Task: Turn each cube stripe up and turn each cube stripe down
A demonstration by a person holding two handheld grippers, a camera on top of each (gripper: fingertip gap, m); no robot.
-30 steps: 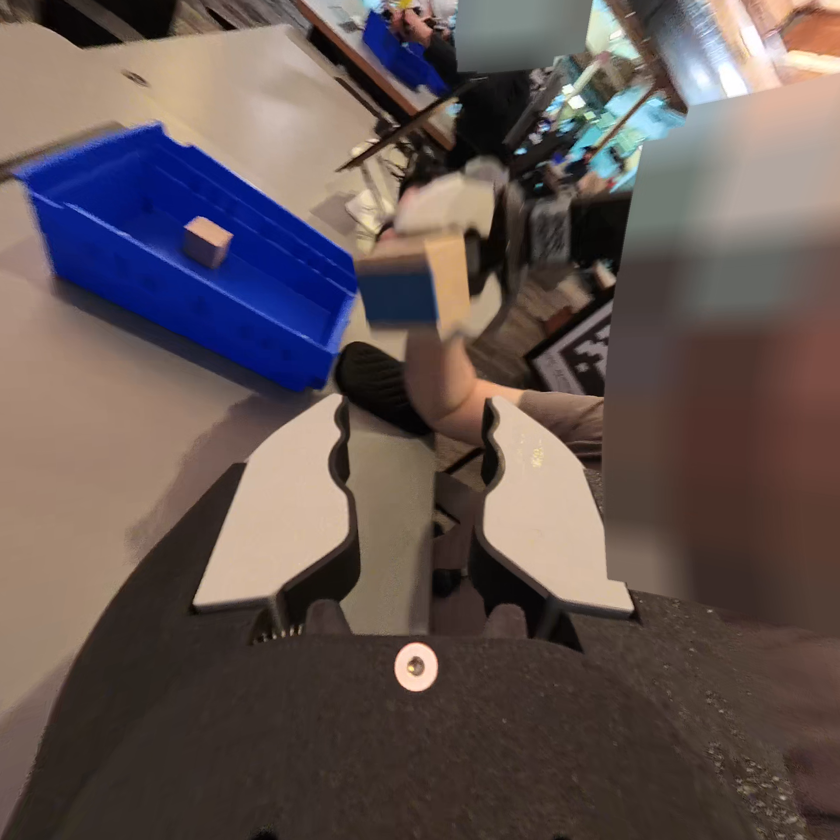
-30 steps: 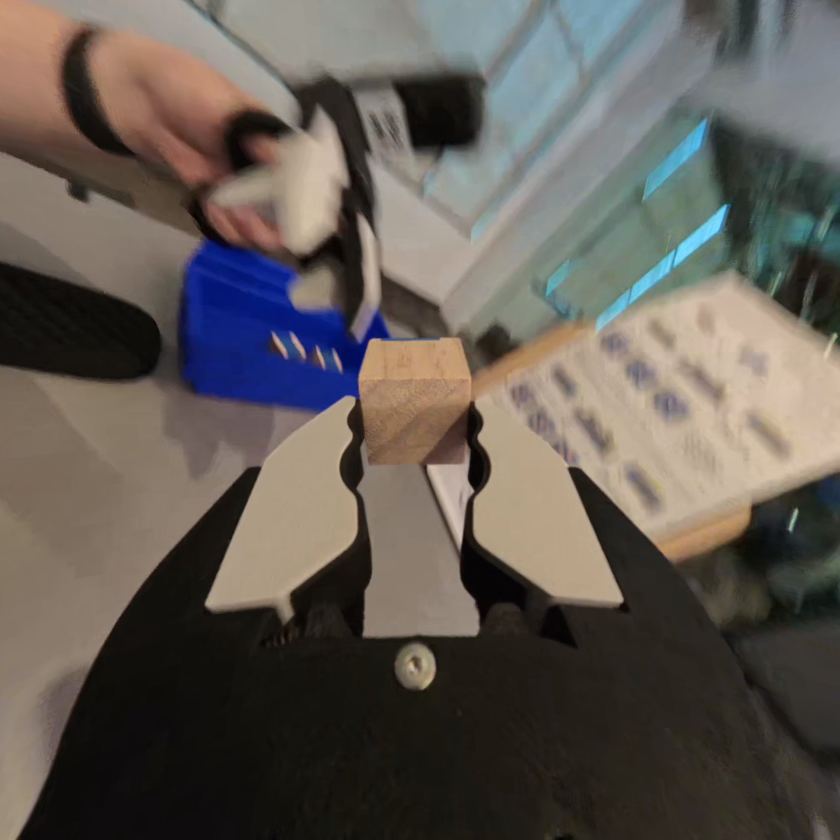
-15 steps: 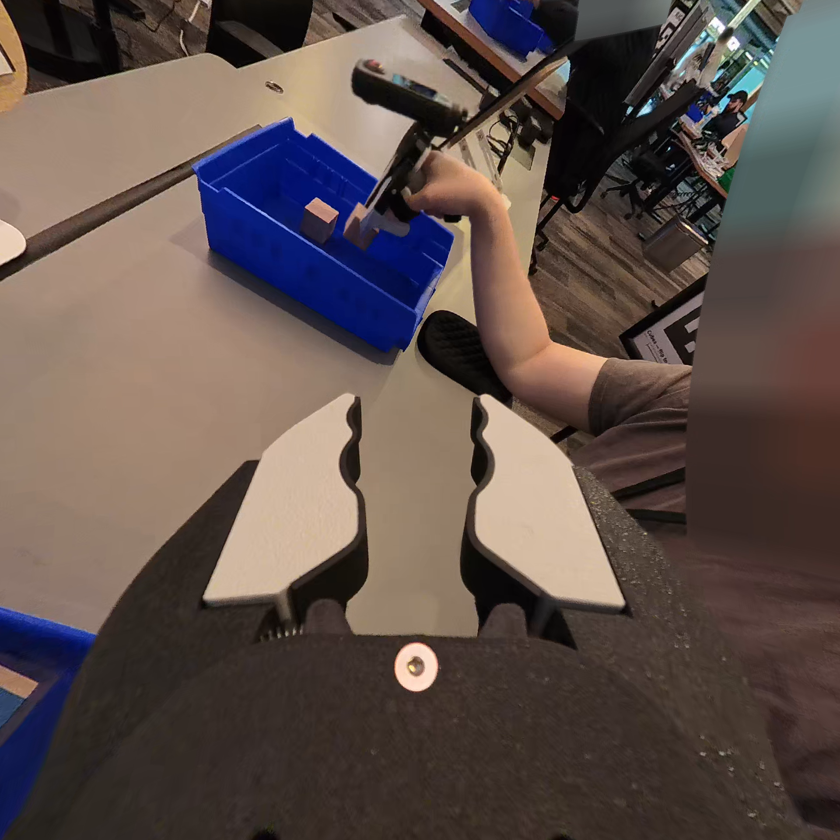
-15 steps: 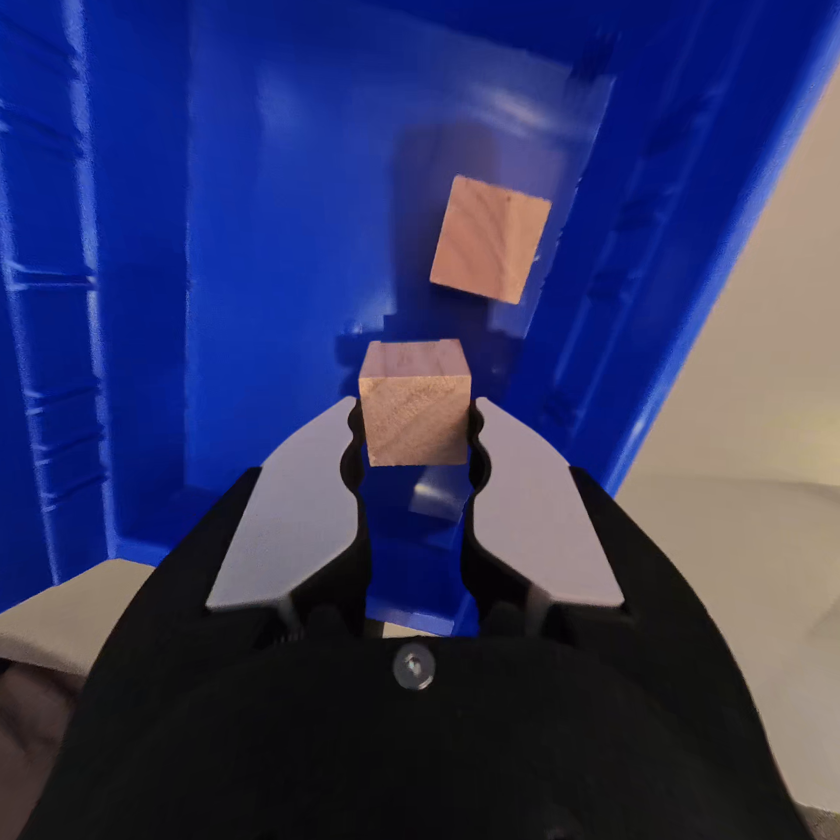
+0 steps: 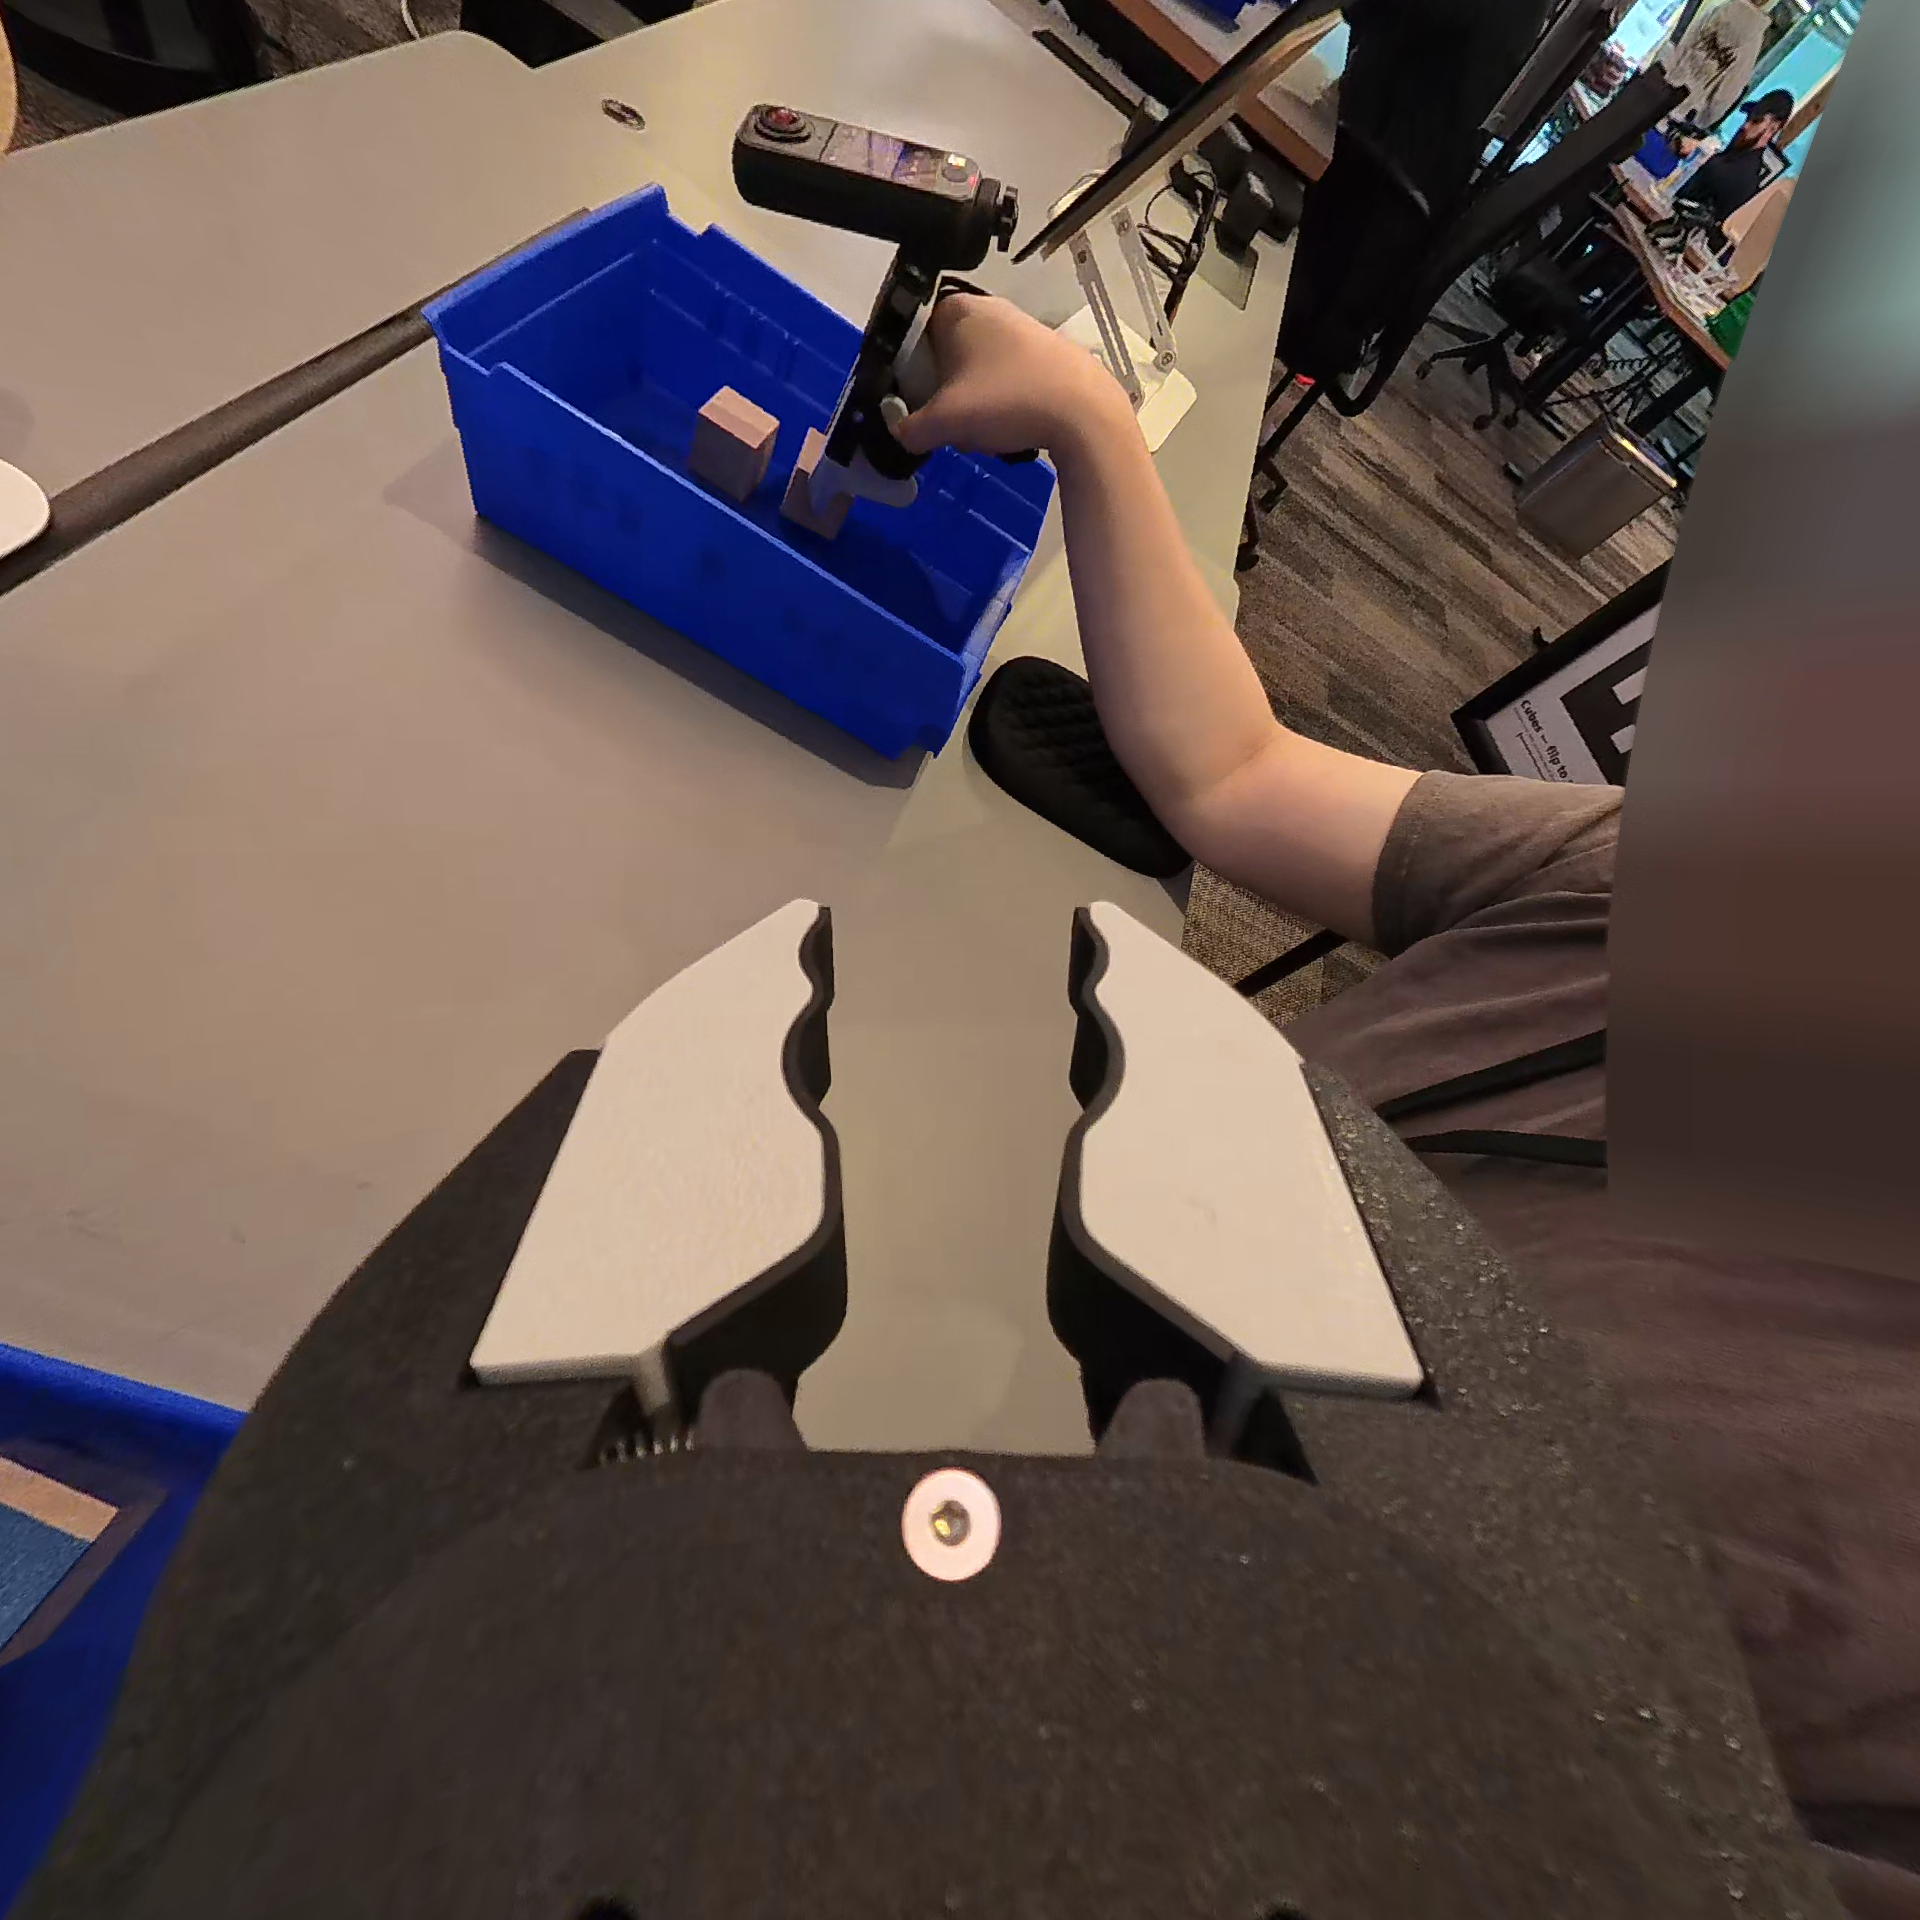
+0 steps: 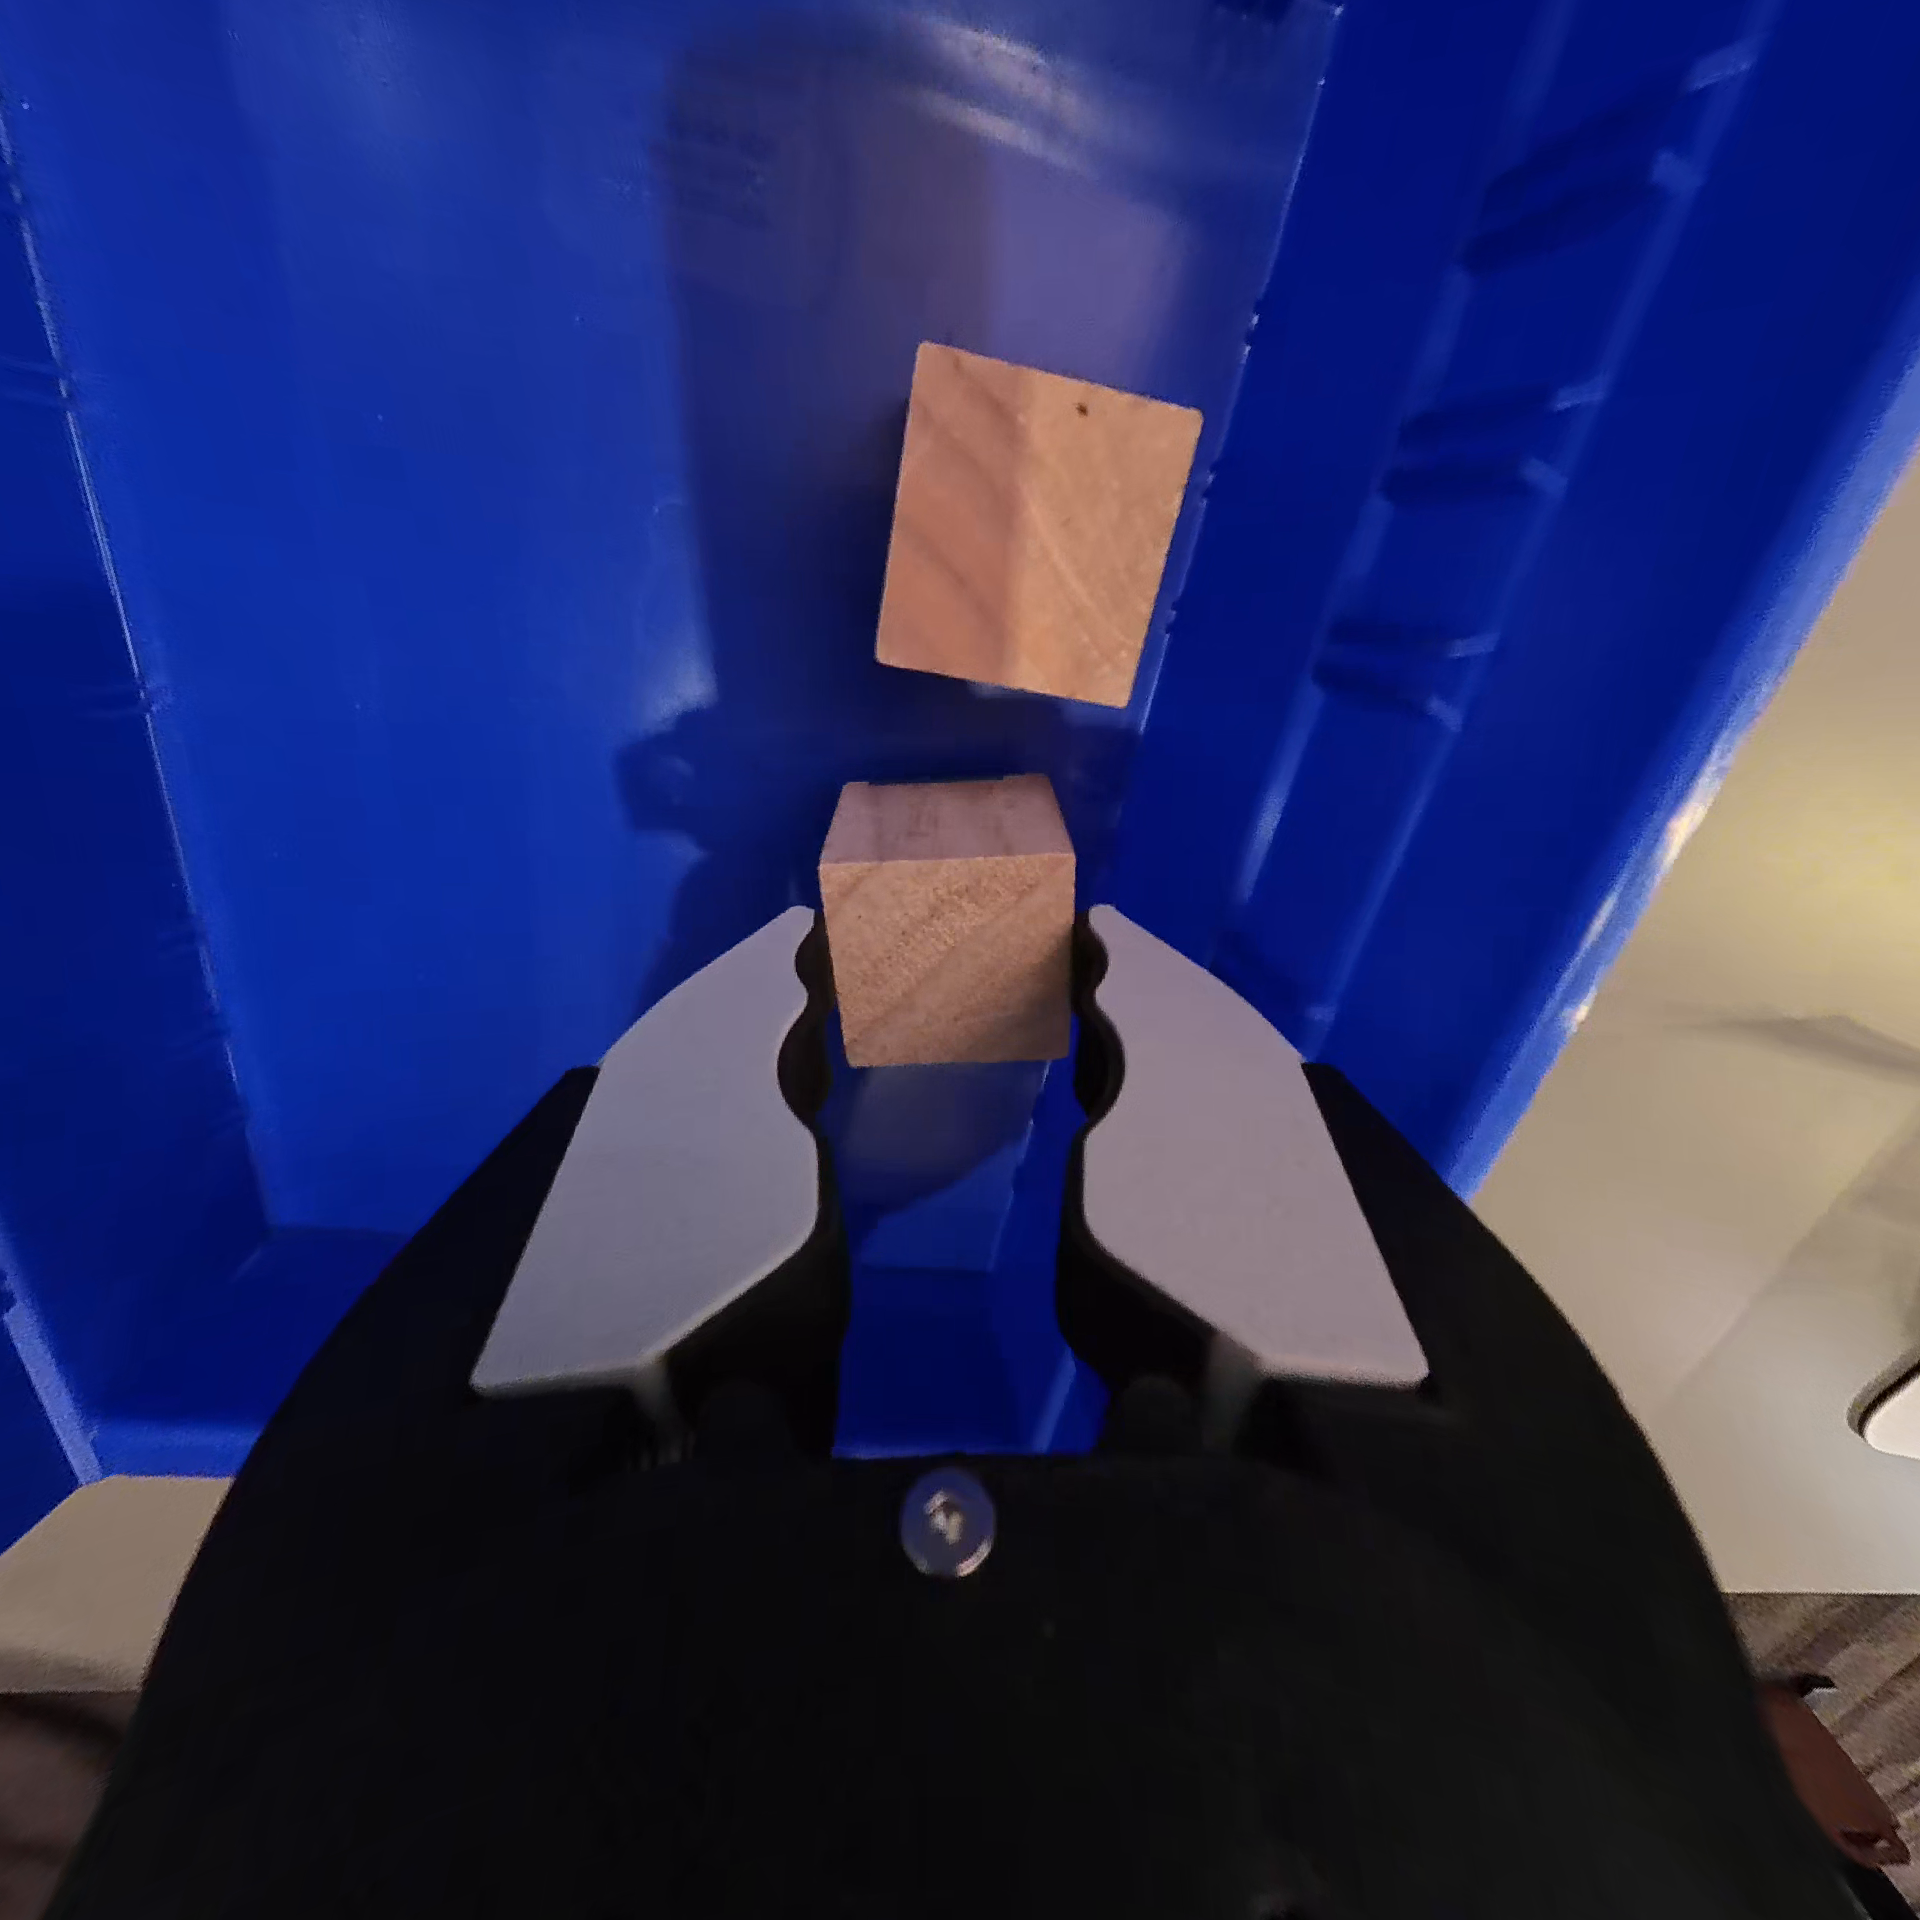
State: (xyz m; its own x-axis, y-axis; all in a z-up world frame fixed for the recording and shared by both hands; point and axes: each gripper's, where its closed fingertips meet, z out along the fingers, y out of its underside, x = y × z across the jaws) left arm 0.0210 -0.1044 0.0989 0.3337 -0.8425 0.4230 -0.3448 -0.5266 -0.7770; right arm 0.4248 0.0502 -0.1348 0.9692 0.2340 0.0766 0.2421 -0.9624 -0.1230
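Note:
My right gripper point(image 6: 948, 925) is shut on a wooden cube point(image 6: 951, 935) and holds it low inside a blue bin point(image 6: 416, 520), pointing down at the bin floor. No stripe shows on the cube's visible faces. A second wooden cube point(image 6: 1034, 525) lies on the bin floor just beyond it, plain face up. In the left wrist view the same bin point(image 5: 727, 603) stands far ahead with the right gripper point(image 5: 831, 483), the held cube point(image 5: 810, 497) and the other cube point(image 5: 736, 447) in it. My left gripper point(image 5: 951, 925) is open and empty above the grey table point(image 5: 312, 883).
A second blue bin point(image 5: 62, 1538) shows at the lower left of the left wrist view, with a striped cube face in it. A black wrist rest point(image 5: 1070, 769) lies at the table edge. The person's arm point(image 5: 1174, 665) reaches over to the far bin.
The right gripper swung from mid-air into the far blue bin and lowered the cube toward its floor. The left gripper stayed open and drew back over the table.

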